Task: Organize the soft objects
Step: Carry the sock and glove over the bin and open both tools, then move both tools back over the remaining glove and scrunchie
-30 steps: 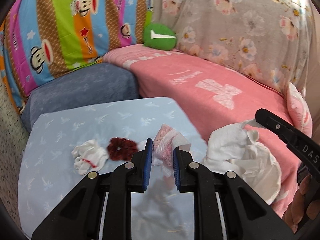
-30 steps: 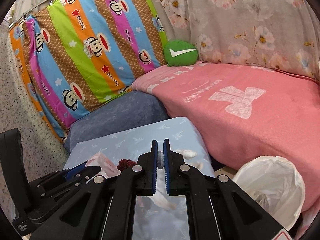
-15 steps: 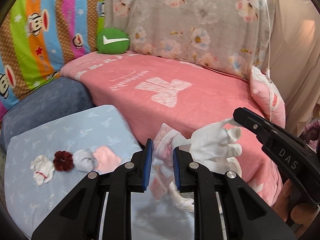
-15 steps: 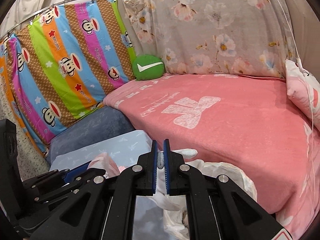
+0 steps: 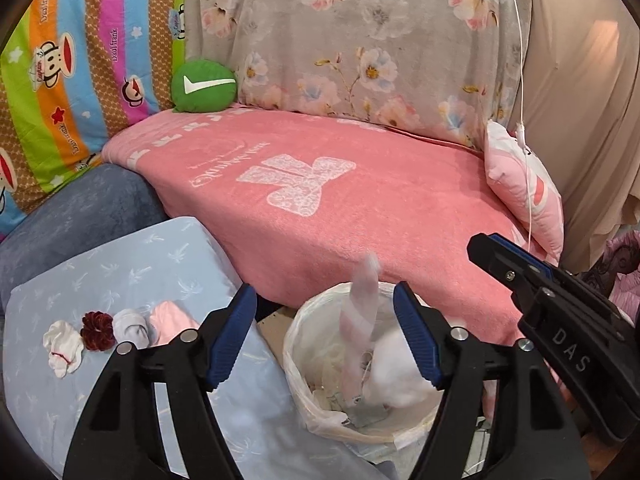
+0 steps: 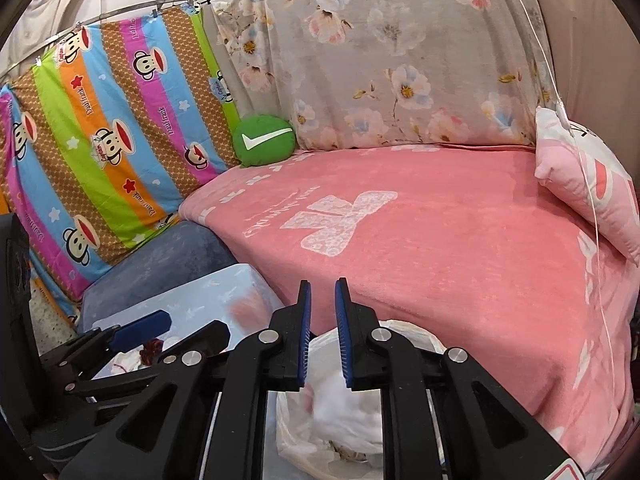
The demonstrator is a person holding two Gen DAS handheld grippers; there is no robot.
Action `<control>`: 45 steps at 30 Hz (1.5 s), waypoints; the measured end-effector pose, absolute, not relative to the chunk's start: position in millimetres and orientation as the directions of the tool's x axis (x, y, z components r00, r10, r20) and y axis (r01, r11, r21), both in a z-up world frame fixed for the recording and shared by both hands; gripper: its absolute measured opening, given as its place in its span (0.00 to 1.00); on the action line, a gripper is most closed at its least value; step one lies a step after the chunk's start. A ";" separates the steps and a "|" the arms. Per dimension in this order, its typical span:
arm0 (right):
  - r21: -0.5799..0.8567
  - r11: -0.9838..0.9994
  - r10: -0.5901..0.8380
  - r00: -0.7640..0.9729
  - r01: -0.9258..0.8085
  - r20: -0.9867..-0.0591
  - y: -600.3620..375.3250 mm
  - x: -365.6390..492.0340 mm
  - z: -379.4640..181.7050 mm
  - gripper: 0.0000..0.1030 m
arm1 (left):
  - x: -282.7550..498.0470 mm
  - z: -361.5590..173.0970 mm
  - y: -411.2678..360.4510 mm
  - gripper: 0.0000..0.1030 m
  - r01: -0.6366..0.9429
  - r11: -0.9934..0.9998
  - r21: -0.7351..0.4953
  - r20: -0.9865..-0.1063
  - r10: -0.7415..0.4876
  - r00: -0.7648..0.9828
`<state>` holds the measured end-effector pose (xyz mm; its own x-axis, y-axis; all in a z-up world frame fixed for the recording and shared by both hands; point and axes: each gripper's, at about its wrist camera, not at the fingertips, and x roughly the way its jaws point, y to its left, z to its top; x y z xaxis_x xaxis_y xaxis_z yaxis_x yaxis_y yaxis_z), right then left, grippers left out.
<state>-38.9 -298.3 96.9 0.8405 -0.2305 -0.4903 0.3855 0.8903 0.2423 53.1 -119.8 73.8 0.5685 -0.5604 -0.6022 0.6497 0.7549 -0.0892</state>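
Observation:
My left gripper (image 5: 322, 300) hangs wide open over a bin lined with a white bag (image 5: 296, 344). A pink-and-white striped sock (image 5: 360, 312) drops, blurred, between the spread fingers into the bin. A white cloth (image 5: 396, 376) lies inside it. My right gripper (image 6: 323, 286) is slightly open above the same bin (image 6: 416, 332), nothing between its pads; the white cloth (image 6: 340, 412) is below. On the light blue cushion (image 5: 120, 264) sit a white sock (image 5: 62, 344), a maroon scrunchie (image 5: 96, 330), a grey-white sock (image 5: 130, 328) and a pink item (image 5: 172, 318).
A pink blanket (image 5: 360, 208) covers the sofa behind the bin. A green round cushion (image 5: 202, 86) and a pink pillow (image 5: 524, 184) rest on it. A blue-grey cushion (image 5: 80, 204) lies left, and a thin white cord (image 5: 524, 120) hangs at the right.
Both grippers swung right from the blue cushion to above the bin. The left let go of the striped sock, the right let go of the white cloth, which now lies in the bin.

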 end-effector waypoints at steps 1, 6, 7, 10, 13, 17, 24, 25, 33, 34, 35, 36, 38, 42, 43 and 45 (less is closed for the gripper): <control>0.244 0.889 -0.231 0.841 0.387 -0.490 -298.5 -40.0 96.7 0.20 | 53.8 72.8 -119.9 0.66 0.647 0.757 -0.085 -0.607 -0.555 0.569; 0.252 0.888 -0.229 0.846 0.384 -0.482 -296.9 -43.6 97.2 0.28 | 57.4 68.3 -115.5 0.66 0.629 0.773 -0.089 -0.620 -0.537 0.572; 0.251 0.889 -0.227 0.846 0.382 -0.482 -295.9 -43.2 97.8 0.30 | 57.4 67.7 -114.0 0.66 0.624 0.776 -0.087 -0.620 -0.533 0.576; 0.246 0.894 -0.221 0.847 0.374 -0.483 -291.2 -41.5 97.4 0.32 | 58.0 67.0 -110.2 0.66 0.616 0.783 -0.085 -0.623 -0.524 0.580; 0.242 0.900 -0.212 0.847 0.364 -0.487 -285.5 -39.8 96.6 0.32 | 57.9 67.4 -105.7 0.66 0.609 0.788 -0.087 -0.622 -0.521 0.585; 0.237 0.905 -0.204 0.849 0.353 -0.488 -276.5 -37.1 97.2 0.34 | 59.0 68.2 -98.5 0.66 0.599 0.797 -0.080 -0.620 -0.510 0.596; 0.223 0.919 -0.185 0.854 0.326 -0.486 -258.2 -30.1 100.1 0.37 | 62.9 69.3 -82.2 0.66 0.579 0.810 -0.087 -0.615 -0.501 0.609; 0.221 0.920 -0.183 0.855 0.322 -0.486 -256.1 -28.7 100.7 0.38 | 63.8 69.2 -79.3 0.66 0.577 0.812 -0.090 -0.615 -0.501 0.609; 0.197 0.938 -0.155 0.853 0.285 -0.498 -226.2 -14.4 98.8 0.41 | 70.3 67.0 -54.3 0.69 0.543 0.834 -0.093 -0.612 -0.478 0.630; 0.195 0.940 -0.152 0.854 0.281 -0.498 -222.9 -13.0 98.2 0.43 | 71.3 67.0 -50.8 0.70 0.537 0.839 -0.092 -0.610 -0.473 0.636; 0.193 0.942 -0.148 0.854 0.276 -0.499 -219.1 -11.2 97.8 0.44 | 72.3 67.1 -47.2 0.70 0.531 0.843 -0.091 -0.607 -0.470 0.641; 0.191 0.943 -0.144 0.854 0.271 -0.500 -215.4 -9.1 97.5 0.44 | 73.1 67.4 -44.0 0.70 0.527 0.845 -0.092 -0.605 -0.468 0.644; 0.188 0.946 -0.138 0.854 0.264 -0.502 -208.1 -5.5 97.1 0.44 | 75.9 67.7 -36.6 0.71 0.517 0.851 -0.093 -0.603 -0.461 0.651; 0.181 0.952 -0.124 0.854 0.245 -0.505 -195.4 3.2 98.1 0.44 | 82.6 66.6 -22.9 0.71 0.496 0.863 -0.102 -0.604 -0.450 0.658; 0.179 0.954 -0.121 0.854 0.241 -0.505 -191.4 5.2 98.2 0.45 | 84.4 66.3 -18.8 0.72 0.489 0.866 -0.105 -0.604 -0.446 0.660; 0.176 0.957 -0.114 0.855 0.232 -0.507 -183.5 9.5 98.0 0.46 | 87.2 65.3 -10.8 0.75 0.477 0.873 -0.106 -0.603 -0.438 0.667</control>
<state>9.5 -183.5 98.0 0.8545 -0.1145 -0.5066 0.2323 0.9566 0.1758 87.2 -10.8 65.3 0.6666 -0.4377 -0.6034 0.4768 0.8726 -0.1063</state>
